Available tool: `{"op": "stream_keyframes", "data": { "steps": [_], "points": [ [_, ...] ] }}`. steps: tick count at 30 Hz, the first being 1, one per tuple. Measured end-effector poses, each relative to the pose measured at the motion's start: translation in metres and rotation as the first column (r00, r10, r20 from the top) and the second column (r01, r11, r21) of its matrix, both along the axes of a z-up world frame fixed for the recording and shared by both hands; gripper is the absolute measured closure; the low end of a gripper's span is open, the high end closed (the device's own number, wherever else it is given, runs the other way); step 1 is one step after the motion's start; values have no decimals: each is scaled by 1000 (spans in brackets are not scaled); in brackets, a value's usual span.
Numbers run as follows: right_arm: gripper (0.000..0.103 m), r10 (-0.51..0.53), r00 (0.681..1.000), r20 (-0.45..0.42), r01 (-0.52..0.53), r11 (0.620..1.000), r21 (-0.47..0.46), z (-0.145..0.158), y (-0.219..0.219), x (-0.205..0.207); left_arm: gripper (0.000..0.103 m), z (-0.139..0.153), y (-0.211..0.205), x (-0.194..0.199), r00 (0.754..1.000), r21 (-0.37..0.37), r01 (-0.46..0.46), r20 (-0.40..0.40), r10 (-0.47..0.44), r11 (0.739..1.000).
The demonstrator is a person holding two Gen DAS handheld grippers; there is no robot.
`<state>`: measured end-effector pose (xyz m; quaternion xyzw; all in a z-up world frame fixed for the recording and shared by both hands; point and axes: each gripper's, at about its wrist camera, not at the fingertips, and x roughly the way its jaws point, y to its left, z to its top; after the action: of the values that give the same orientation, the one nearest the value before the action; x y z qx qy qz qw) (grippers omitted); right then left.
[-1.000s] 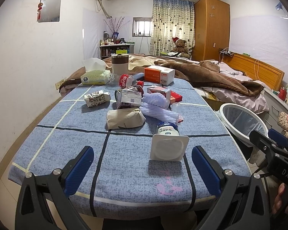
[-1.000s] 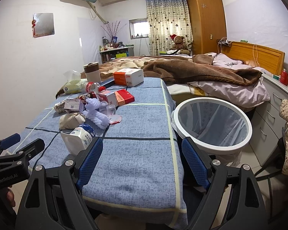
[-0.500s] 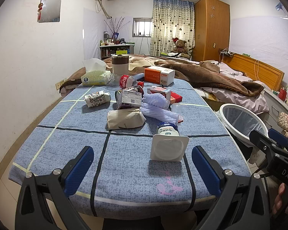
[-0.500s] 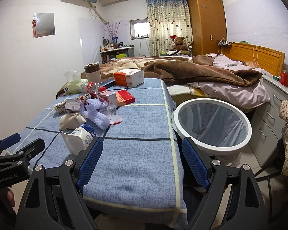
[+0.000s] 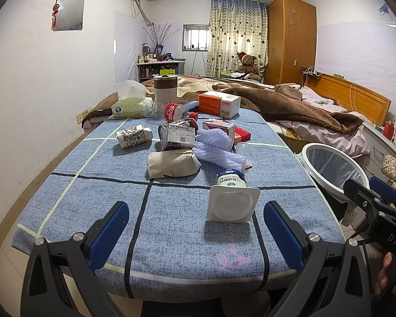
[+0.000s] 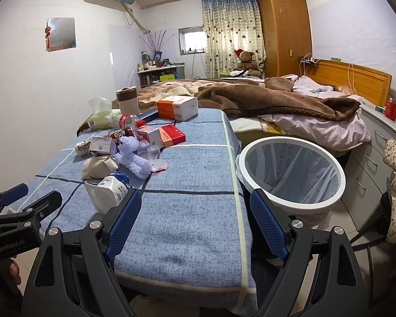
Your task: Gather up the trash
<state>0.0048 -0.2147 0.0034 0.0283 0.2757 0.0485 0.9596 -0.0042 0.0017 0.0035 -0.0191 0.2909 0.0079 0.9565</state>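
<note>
Left gripper [image 5: 195,233]: jaws wide apart, empty, low over the near edge of the bench [image 5: 171,240]. Right gripper [image 6: 195,222]: jaws likewise wide apart, empty, aimed between the bench's right side and the bin [image 6: 290,200].

Nearest trash: toppled yogurt bottle [image 5: 233,198], straight ahead of the left jaws, slightly right of their centre line, apart from both pads. Long axis running away from the camera, square white base toward the jaws, neck toward the far pile. Seen from the right wrist, same bottle [image 6: 111,190] just beside the left-hand pad, well off that gripper's line. Likely pick: left gripper, being squarely in line; straight advance, closing across the bottle's sides.

Beyond: crumpled paper bag [image 5: 173,163], white foam netting [image 5: 219,149], cartons further back. Bin on the floor, right of the bench, nearer the right gripper.
</note>
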Motion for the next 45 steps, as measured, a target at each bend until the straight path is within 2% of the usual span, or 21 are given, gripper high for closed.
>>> {"op": "stream_keyframes", "data": {
  "steps": [26, 38, 45],
  "points": [
    [17, 3, 1000, -3, -3, 1000, -6, 2, 4, 2, 0, 0, 3, 4, 1000, -5, -3, -8, 3, 1000],
    [17, 127, 990, -67, -125, 992, 35, -15, 35, 23, 0, -19, 54, 41, 998, -33, -12, -70, 9, 999],
    [17, 231, 969, -88, -228, 973, 49, -28, 69, 34, 0, -22, 82, 78, 996, -57, 37, -82, -42, 998]
  ]
}}
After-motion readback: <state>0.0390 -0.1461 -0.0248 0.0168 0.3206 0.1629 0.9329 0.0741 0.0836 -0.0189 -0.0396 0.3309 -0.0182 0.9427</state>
